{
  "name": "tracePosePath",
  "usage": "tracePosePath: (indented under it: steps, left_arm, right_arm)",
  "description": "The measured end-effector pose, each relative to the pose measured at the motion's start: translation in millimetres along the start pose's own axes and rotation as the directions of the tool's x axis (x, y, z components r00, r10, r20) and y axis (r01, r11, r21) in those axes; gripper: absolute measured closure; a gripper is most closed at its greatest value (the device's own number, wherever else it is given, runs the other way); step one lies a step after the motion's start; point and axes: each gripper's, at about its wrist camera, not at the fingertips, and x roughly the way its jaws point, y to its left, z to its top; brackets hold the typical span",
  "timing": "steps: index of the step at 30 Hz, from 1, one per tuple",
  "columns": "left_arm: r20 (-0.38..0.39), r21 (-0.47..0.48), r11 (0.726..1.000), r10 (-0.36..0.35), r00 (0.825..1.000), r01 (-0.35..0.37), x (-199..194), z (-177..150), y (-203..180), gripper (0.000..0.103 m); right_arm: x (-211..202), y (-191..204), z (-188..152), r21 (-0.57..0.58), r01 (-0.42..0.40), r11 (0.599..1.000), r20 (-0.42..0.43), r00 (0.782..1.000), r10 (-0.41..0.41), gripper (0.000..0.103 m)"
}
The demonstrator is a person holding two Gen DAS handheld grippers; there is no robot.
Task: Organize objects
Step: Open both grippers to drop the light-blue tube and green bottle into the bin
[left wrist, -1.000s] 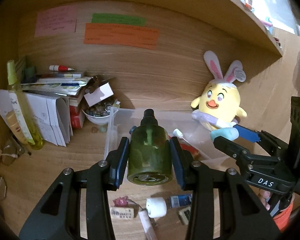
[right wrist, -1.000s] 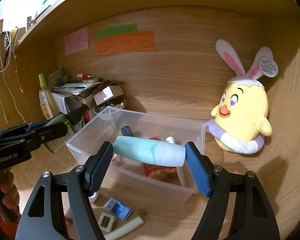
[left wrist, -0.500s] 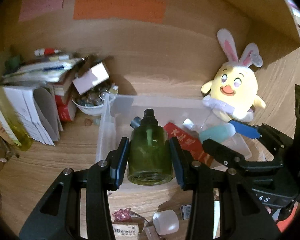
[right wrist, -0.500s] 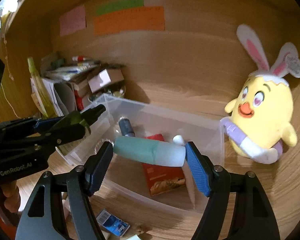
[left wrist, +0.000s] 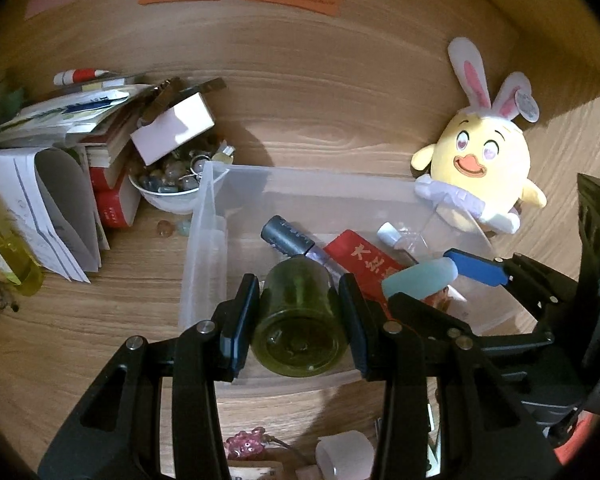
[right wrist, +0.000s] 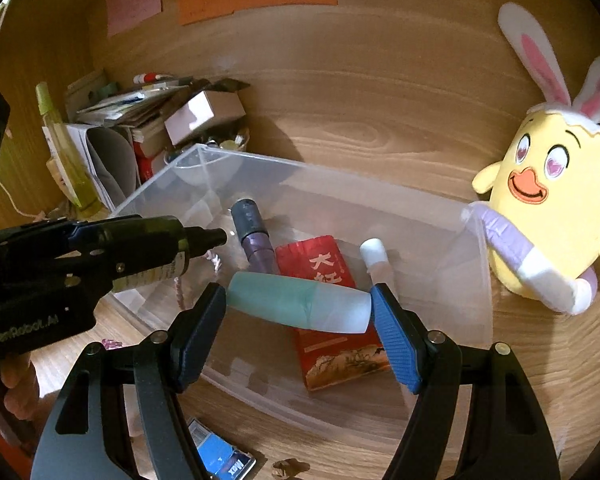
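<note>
The green bottle (left wrist: 300, 320) is clamped across its body by the left gripper (left wrist: 298, 322), base toward the camera and dark pump cap pointing into the clear bin (right wrist: 476, 280); it is held above the bin's left part. The teal tube (right wrist: 298, 304) is gripped end to end by the right gripper (right wrist: 300, 312), lying crosswise above the bin's middle.

Handling, judged: the bottle appears to be rigid glass or hard plastic, smooth and probably slippery, possibly breakable if dropped; a grasp around the mid-body is suitable. The tube appears light and smooth; held by its rounded ends it could pivot or pop out.

Inside the bin, a purple bottle (right wrist: 254, 240), a red packet (right wrist: 332, 312) and a white-capped tube (right wrist: 376, 260) are seen lying on the floor. A yellow plush chick (right wrist: 548, 208) is seated just beside the bin's right wall; a bowl of small items (left wrist: 172, 192) is set at its back left corner.
</note>
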Motion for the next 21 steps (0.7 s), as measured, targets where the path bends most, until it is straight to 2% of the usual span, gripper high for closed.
tracePosePath:
  steps: [6, 11, 15, 20, 21]
  left_arm:
    - [0.011, 0.01, 1.0, -0.003, 1.0, 0.003, -1, 0, -1, 0.061]
    - [0.015, 0.005, 1.0, -0.003, 1.0, 0.003, -5, -1, -1, 0.054]
    - [0.045, 0.002, 1.0, 0.001, 0.999, -0.001, -18, 0, -4, 0.039]
    - [0.099, 0.03, 0.999, 0.032, 0.995, -0.035, -40, -1, -12, 0.033]
    - [0.109, 0.035, 0.999, 0.034, 0.994, -0.038, -45, -1, -14, 0.028]
  right_arm:
    - [3, -3, 0, 0.023, -0.01, 1.0, -0.014, 1.0, 0.01, 0.032]
    - [4, -6, 2, 0.038, -0.024, 0.999, -0.038, 0.999, 0.025, 0.031]
    - [-2, -9, 1, 0.049, -0.029, 0.998, -0.037, 0.999, 0.031, 0.027]
    - [-15, -9, 2, 0.047, -0.027, 0.999, -0.017, 0.999, 0.028, 0.027]
    - [-18, -9, 2, 0.043, -0.022, 0.999, -0.011, 1.0, 0.023, 0.026]
